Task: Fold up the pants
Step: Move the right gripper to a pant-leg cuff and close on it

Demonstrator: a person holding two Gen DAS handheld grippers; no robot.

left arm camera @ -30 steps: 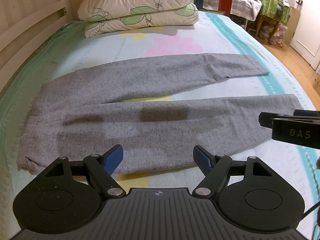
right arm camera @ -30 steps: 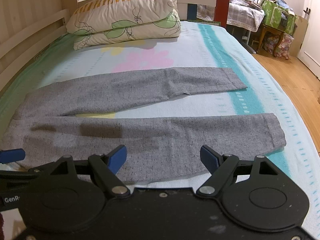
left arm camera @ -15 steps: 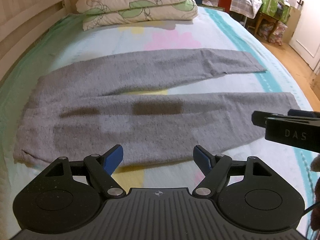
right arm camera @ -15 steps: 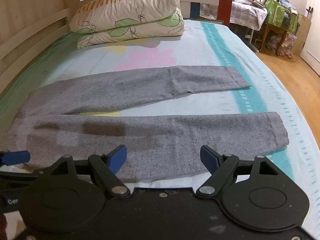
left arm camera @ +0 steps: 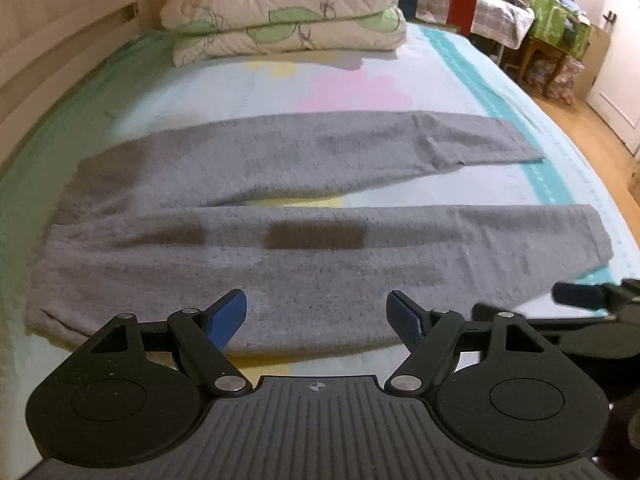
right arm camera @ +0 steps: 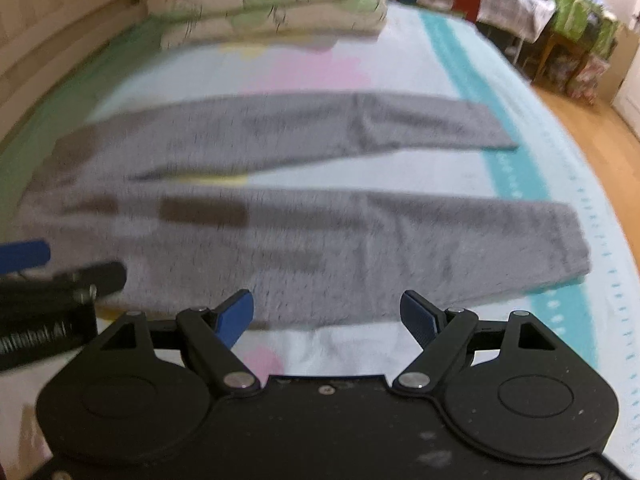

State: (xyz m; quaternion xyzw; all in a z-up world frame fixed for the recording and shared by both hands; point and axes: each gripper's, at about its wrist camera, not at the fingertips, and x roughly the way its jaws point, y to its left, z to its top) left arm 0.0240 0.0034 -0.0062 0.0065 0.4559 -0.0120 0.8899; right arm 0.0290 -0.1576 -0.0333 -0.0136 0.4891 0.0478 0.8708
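Note:
Grey pants [left arm camera: 304, 220] lie flat across the bed, waist at the left and both legs running to the right, spread in a narrow V. My left gripper [left arm camera: 316, 314] hovers open over the near edge of the near leg, nothing between its blue pads. My right gripper [right arm camera: 327, 314] is open too, above that same near edge further toward the cuff; this view is blurred and the pants [right arm camera: 320, 236] fill its middle. Each gripper shows at the other view's edge: the right gripper [left arm camera: 580, 300] and the left gripper [right arm camera: 36, 264].
The bed sheet [left arm camera: 360, 88] is pale with pink, yellow and teal patches. Stacked pillows [left arm camera: 288, 12] sit at the far end. A wooden bed rail [left arm camera: 60, 52] runs along the left. Wooden floor [left arm camera: 592, 120] and cluttered furniture [left arm camera: 556, 36] lie to the right.
Both grippers have moved lower and closer to the near leg's edge, so the pants look larger. The right wrist view has become blurred. The jaws stay as wide as before.

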